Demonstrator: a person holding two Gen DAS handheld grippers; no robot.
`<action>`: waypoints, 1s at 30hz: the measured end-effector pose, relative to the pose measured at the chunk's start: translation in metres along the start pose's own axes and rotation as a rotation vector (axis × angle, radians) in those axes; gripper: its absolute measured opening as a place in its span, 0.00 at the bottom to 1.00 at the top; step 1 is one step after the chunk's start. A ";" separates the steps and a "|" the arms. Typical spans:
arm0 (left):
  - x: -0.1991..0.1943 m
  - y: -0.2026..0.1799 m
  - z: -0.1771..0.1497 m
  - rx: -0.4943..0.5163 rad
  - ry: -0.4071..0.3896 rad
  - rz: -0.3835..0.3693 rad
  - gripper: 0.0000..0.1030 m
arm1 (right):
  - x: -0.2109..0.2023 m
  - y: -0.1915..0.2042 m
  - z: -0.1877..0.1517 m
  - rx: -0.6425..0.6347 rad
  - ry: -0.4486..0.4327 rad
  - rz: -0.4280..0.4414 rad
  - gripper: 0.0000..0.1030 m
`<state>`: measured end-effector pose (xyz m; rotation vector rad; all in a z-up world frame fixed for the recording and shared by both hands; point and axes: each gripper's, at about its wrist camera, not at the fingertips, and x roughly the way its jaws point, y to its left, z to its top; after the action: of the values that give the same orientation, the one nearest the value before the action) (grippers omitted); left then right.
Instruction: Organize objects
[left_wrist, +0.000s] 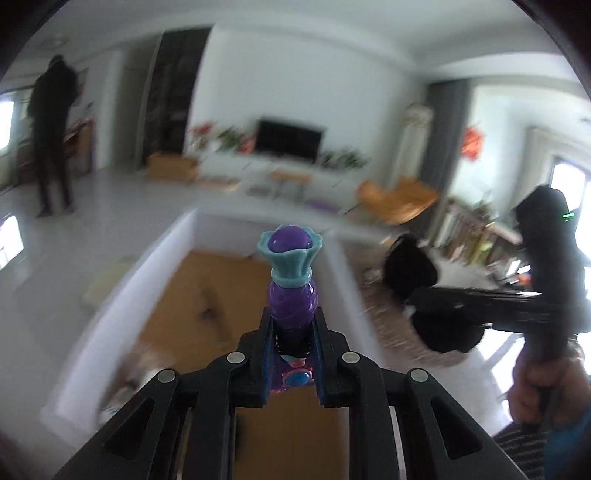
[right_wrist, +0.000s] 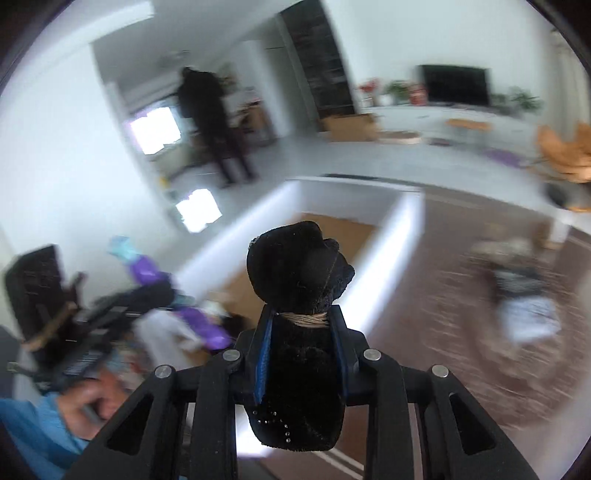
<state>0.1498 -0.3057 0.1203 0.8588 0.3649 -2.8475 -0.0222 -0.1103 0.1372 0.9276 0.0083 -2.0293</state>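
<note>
Purple toy; black plush

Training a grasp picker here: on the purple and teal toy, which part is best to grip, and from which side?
Probably the narrow purple neck of the purple toy, below the flared teal cup. The left gripper holds it there, fingers closing from both sides, approaching from the base end; the flare should stop it slipping forward.

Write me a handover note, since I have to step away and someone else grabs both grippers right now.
Left gripper: shut on the purple and teal toy, held above the white box.
Right gripper: shut on the black plush toy, raised beside the same box.
Done: both toys picked up.
Left: neither is in the box yet; probably lower and release each there.
</note>
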 end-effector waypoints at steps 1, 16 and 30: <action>0.019 0.014 -0.002 -0.007 0.093 0.080 0.25 | 0.018 0.004 0.001 0.004 0.020 0.023 0.41; 0.050 -0.061 -0.011 -0.002 0.125 -0.019 0.75 | -0.051 -0.130 -0.112 0.172 -0.072 -0.334 1.00; 0.159 -0.290 -0.118 0.335 0.482 -0.297 0.86 | -0.125 -0.256 -0.235 0.428 -0.001 -0.722 1.00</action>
<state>0.0208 -0.0063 -0.0096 1.6978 0.0620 -2.9840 -0.0217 0.2147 -0.0383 1.3217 -0.1099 -2.7651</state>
